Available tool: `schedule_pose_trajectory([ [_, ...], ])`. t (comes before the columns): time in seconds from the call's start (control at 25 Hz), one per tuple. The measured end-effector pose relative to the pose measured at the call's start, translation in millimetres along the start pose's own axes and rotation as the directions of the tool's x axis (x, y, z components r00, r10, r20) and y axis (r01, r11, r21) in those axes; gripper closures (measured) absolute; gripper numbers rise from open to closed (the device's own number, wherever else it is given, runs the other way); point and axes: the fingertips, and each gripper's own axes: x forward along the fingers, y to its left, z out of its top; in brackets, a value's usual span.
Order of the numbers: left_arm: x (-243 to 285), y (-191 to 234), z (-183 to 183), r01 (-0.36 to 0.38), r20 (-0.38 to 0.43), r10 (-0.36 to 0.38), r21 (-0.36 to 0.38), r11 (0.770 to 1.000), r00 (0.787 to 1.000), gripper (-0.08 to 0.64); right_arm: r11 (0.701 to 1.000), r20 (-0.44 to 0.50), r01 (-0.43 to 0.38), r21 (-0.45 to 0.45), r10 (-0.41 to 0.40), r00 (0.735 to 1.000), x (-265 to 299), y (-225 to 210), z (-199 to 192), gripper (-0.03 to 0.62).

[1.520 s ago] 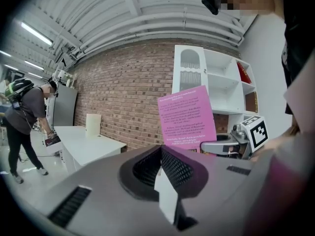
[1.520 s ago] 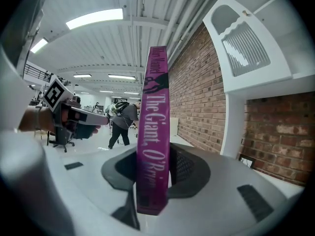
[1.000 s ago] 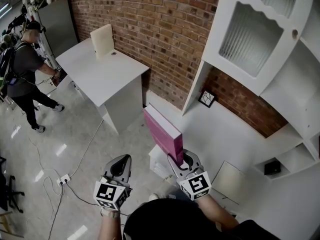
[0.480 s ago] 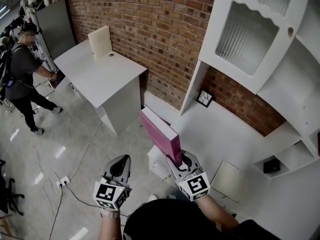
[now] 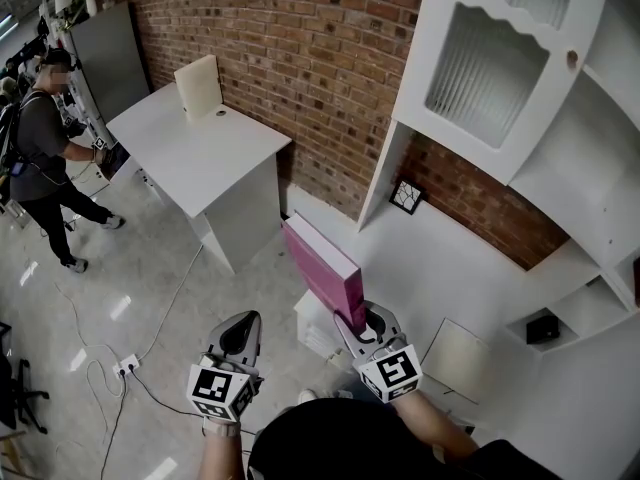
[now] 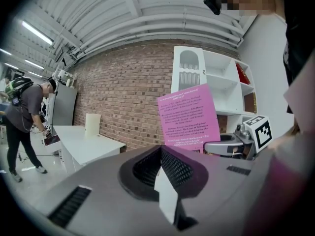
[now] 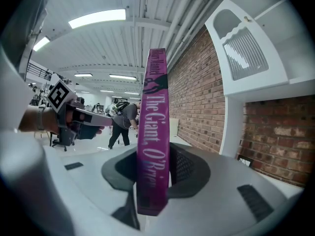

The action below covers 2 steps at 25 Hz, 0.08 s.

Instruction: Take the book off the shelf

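My right gripper (image 5: 357,324) is shut on the bottom edge of a magenta book (image 5: 322,266), which it holds upright in the air in front of the white shelf unit (image 5: 590,178). In the right gripper view the book's spine (image 7: 155,132) with white lettering stands straight up between the jaws of the right gripper (image 7: 152,186). My left gripper (image 5: 238,336) hangs to the left of the book, shut and with nothing in it. From the left gripper view, past the left gripper (image 6: 165,168), I see the book's pink back cover (image 6: 189,117).
A white desk (image 5: 215,153) with a beige board (image 5: 198,86) stands against the brick wall (image 5: 300,38). A person (image 5: 45,148) stands at the far left. Cables and a power strip (image 5: 128,361) lie on the floor. A beige panel (image 5: 458,353) lies on the white counter.
The book and both grippers stay almost where they were. The person at the far left has shifted a little.
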Motion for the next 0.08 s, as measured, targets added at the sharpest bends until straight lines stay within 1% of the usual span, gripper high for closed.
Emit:
schedule_pose_trajectory([
  [0.08,-1.3,-1.5,0.6,0.000,0.001,0.000,-0.001,1.000,1.000,0.551,1.000,0.001,0.001,0.001,-0.001,1.000,-2.5,0.1,0.4,0.456],
])
